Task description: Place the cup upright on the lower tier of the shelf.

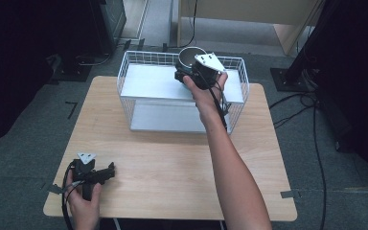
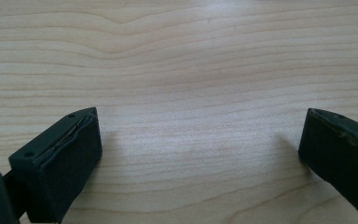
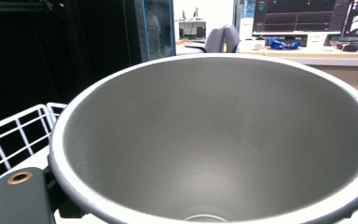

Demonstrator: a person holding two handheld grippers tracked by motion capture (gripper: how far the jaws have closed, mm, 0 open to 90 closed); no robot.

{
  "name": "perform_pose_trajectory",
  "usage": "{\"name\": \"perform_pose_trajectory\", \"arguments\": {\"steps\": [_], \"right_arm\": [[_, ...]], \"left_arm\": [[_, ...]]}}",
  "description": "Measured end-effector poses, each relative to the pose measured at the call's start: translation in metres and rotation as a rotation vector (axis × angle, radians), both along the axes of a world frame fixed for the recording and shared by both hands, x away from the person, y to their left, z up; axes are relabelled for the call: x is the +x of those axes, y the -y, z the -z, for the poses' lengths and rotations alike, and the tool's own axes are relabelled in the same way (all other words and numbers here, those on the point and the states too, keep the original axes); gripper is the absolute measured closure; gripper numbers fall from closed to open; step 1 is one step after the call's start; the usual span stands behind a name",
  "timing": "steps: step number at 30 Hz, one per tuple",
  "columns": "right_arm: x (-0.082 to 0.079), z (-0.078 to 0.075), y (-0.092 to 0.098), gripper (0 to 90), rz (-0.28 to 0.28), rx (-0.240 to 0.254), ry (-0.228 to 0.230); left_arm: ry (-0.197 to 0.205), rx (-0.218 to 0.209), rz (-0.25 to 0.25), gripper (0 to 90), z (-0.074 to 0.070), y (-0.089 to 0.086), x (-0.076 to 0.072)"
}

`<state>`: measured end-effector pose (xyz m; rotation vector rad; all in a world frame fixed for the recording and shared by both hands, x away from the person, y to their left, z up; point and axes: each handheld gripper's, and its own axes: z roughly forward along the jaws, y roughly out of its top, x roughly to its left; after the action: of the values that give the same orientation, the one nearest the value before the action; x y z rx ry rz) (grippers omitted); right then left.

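A grey metal cup [image 1: 190, 56] hangs over the back right of a white wire basket [image 1: 139, 57], with my right gripper [image 1: 188, 69] shut on it. In the right gripper view the cup's open mouth [image 3: 214, 140] faces the camera from close up. One black finger [image 3: 16, 200] presses against its rim at the lower left, and the basket's wire edge [image 3: 18, 130] lies behind it. My left gripper [image 1: 106, 171] rests on the wooden table [image 1: 172, 158] near its front left corner. It is open [image 2: 200, 135], with bare wood between its fingers.
The basket stands at the table's back edge and holds two flat pale shelves [image 1: 158, 81]. Cables [image 1: 297, 103] run over the floor on the right beside a black stand [image 1: 292, 72]. Dark equipment [image 1: 100, 24] stands at the back left.
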<state>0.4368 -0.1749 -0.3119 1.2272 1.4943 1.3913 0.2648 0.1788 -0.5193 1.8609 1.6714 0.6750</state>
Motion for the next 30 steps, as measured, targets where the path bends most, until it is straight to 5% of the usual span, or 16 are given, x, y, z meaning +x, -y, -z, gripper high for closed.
{"name": "perform_pose_trajectory", "arguments": {"steps": [23, 27, 30], "right_arm": [[0.026, 0.001, -0.001, 13.6, 0.025, 0.009, -0.03], [0.028, 0.0, 0.001, 13.4, 0.021, 0.026, -0.063], [0.029, 0.002, 0.0, 11.8, 0.018, -0.012, -0.084]], "left_arm": [[-0.001, 0.0, 0.001, 0.0, 0.0, 0.0, 0.0], [-0.001, 0.001, 0.001, 0.0, 0.0, 0.0, 0.0], [-0.001, 0.001, 0.001, 0.0, 0.0, 0.0, 0.0]]}}
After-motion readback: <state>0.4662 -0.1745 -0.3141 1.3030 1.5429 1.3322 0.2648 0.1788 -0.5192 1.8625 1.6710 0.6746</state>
